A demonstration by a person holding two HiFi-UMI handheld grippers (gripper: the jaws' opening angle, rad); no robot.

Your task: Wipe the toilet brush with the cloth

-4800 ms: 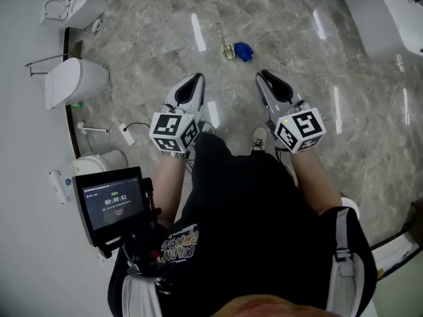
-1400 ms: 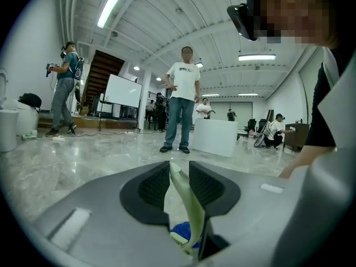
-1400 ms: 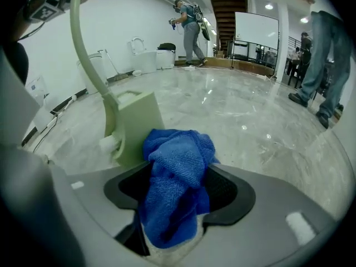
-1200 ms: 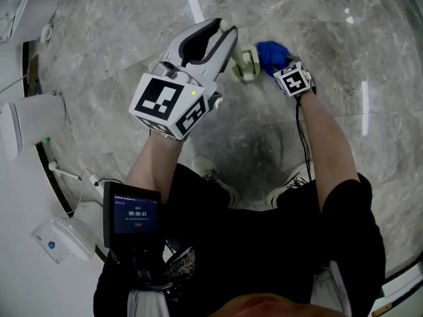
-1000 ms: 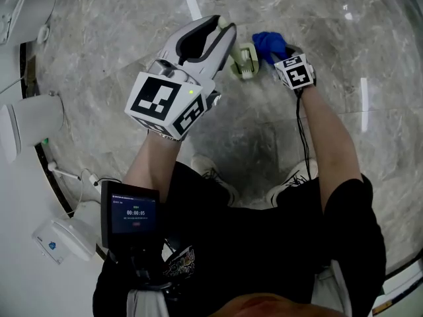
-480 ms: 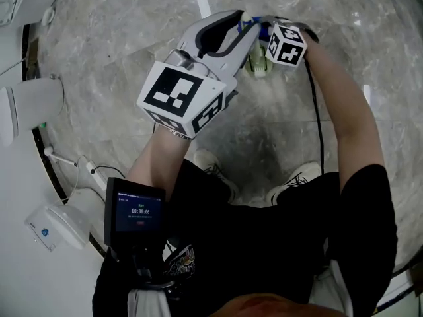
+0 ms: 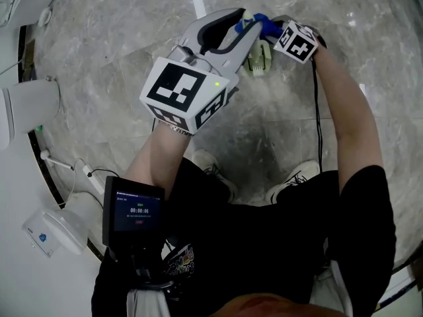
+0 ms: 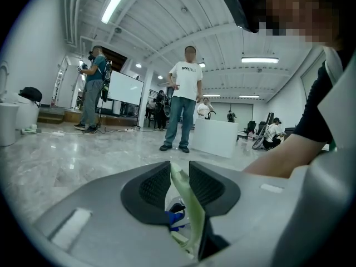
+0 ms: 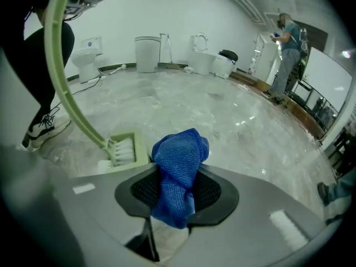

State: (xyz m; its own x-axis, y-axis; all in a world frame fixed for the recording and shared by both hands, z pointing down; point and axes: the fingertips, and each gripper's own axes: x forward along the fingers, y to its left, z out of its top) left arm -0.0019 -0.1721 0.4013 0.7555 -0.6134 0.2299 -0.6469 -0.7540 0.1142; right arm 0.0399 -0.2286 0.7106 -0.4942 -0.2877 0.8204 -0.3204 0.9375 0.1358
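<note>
My left gripper [image 7: 239,20] is shut on the pale green handle [image 8: 188,204] of the toilet brush, which stands thin and upright between its pads. The brush head [image 7: 259,55] hangs low near the floor, just right of that gripper. My right gripper [image 7: 269,28] is shut on a bunched blue cloth [image 9: 178,174]. The cloth [image 7: 256,22] sits against the left gripper's tips, close to the handle. In the right gripper view the curved handle [image 9: 60,77] runs down to the bristled head [image 9: 125,149], just left of the cloth. Whether the cloth touches the handle I cannot tell.
Grey marble floor all round. Toilets [image 7: 26,104] line the wall at the left, seen too in the right gripper view [image 9: 147,53]. A screen device [image 7: 132,210] hangs at the person's chest. People [image 8: 181,104] and a white counter [image 8: 214,138] stand farther off.
The right gripper rose with the blue cloth from beside the brush head and rolled over, ending at the left gripper's tips. The left gripper kept still with the handle.
</note>
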